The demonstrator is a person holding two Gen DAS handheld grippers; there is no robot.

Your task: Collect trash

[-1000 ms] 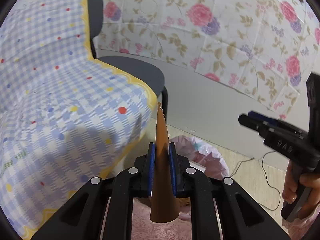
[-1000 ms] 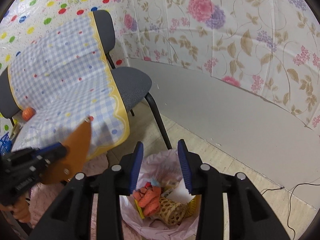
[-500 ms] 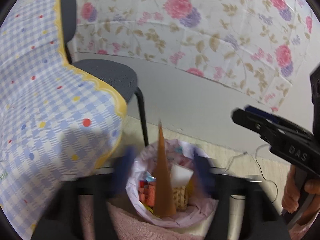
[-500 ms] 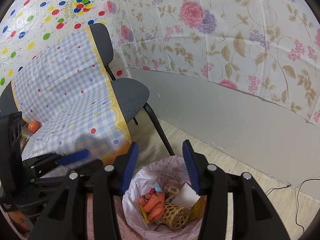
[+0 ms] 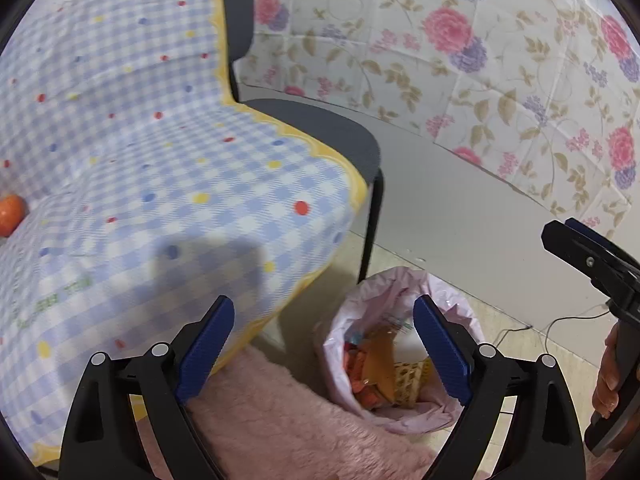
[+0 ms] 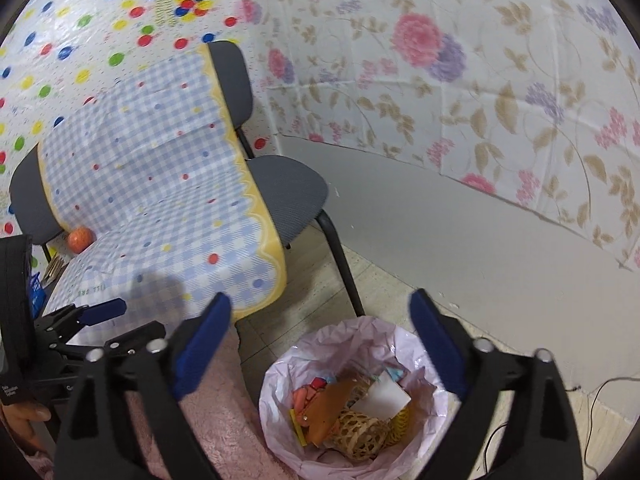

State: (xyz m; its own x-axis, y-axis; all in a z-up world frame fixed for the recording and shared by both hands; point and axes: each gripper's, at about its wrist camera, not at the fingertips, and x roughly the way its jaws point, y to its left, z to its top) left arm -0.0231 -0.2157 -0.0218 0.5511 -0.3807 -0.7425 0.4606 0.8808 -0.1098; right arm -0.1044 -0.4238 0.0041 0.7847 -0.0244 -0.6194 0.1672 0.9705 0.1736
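While both grippers are hanging over the bin, the scene is reading as follows.
Left gripper: jaws are opening wide, blue pads well apart, nothing between them; it is pointing down at the rug and the bin's left side.
Right gripper: jaws are opening wide, gripping nothing; the bin is showing in the gap below them.
Card: a brown piece of trash, released, is lying tilted inside the bin on top of the other trash, touching neither gripper.
Bin: lined with a pale pink bag, it is standing on the floor just beside a chair leg and against the rug.
Other trash: an orange lump, a woven basket and a white sheet are crowding the bin.
Rug: pink and fluffy, it is lying left of the bin.
Chair: grey seat, half draped in a blue checked cloth.
Ball: orange, it is resting on the cloth at the seat's back.
Hand: it is gripping the right gripper's handle at the left view's edge.
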